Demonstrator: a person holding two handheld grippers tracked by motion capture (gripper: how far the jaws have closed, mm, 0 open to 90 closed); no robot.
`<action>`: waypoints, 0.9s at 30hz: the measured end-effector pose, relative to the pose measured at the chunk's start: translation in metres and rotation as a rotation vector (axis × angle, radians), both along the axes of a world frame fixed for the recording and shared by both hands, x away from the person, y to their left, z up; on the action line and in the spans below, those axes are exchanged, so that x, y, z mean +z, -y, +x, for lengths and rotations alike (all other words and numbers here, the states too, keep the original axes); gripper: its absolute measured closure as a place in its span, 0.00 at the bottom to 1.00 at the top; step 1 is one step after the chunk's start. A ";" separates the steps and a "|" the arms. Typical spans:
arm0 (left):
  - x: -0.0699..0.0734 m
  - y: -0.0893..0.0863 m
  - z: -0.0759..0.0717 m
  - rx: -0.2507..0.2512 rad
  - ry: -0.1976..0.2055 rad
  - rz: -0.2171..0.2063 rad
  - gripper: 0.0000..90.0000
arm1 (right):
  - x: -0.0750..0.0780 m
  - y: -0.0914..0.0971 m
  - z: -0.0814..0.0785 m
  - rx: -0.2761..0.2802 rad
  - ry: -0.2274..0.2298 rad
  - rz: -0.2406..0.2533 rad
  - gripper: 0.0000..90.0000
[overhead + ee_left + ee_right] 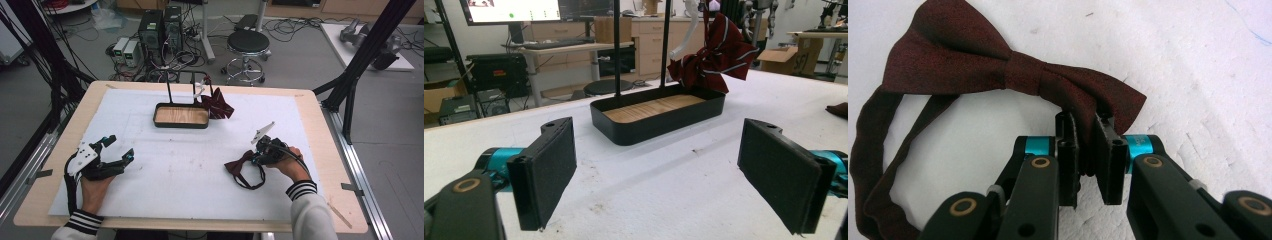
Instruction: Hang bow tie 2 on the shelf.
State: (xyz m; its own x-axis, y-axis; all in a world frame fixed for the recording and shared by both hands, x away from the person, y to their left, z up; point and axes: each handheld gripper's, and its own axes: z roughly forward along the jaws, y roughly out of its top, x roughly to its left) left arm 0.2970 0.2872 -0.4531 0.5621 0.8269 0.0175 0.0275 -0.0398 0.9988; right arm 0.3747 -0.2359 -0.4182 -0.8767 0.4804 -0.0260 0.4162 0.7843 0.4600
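Note:
A dark red bow tie [963, 55] lies flat on the white table cover, its strap [868, 150] looping out to one side. My right gripper [1088, 145] is shut on the edge of one wing of the bow. From above, that gripper [256, 159] sits right of centre with the bow tie [239, 164] just to its left. My left gripper [120, 146] rests open at the left of the table with nothing between its jaws. In its own view the left gripper [659, 175] faces a black tray [659, 125] with a wooden floor.
A striped dark red bow [716, 55] hangs from a black upright stand at the tray's right end [218, 106]. The tray [181, 125] stands at the back centre of the white cover. A stool [247, 45] and computers stand beyond the table.

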 end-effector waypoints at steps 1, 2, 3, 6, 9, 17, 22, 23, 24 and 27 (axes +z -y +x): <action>0.000 0.000 0.000 0.000 0.000 0.000 0.18 | 0.000 -0.001 0.000 -0.010 0.000 0.001 0.92; 0.000 0.000 0.000 0.000 0.000 0.000 0.18 | 0.001 -0.001 -0.001 -0.017 0.000 0.001 0.92; 0.000 0.000 0.000 0.000 0.000 0.000 0.18 | 0.001 -0.001 -0.001 -0.019 0.003 0.004 0.92; 0.000 0.000 0.000 0.000 0.000 0.000 0.18 | 0.004 -0.002 -0.001 -0.035 0.024 0.022 0.93; 0.000 0.000 0.000 0.000 0.000 0.001 0.18 | 0.007 -0.001 -0.001 -0.050 0.048 0.054 0.93; 0.000 0.000 0.000 0.000 0.000 0.003 0.18 | 0.015 -0.001 -0.003 -0.074 0.086 0.116 0.93; 0.000 0.000 0.000 0.000 0.000 0.004 0.18 | 0.019 0.001 -0.004 -0.079 0.112 0.164 0.93; 0.000 0.000 0.000 0.000 0.000 0.005 0.18 | 0.020 0.001 -0.004 -0.079 0.112 0.180 0.93; 0.000 0.000 0.000 0.000 0.000 0.005 0.18 | 0.020 0.001 -0.004 -0.079 0.112 0.180 0.93; 0.000 0.000 0.000 0.000 0.000 0.005 0.18 | 0.025 0.002 -0.005 -0.086 0.137 0.224 0.93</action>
State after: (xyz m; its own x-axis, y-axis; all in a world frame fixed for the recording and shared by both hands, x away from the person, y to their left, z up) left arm 0.2969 0.2872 -0.4530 0.5617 0.8270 0.0214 0.0276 -0.0445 0.9986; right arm 0.3701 -0.2378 -0.3934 -0.8282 0.5599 -0.0260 0.3987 0.6211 0.6748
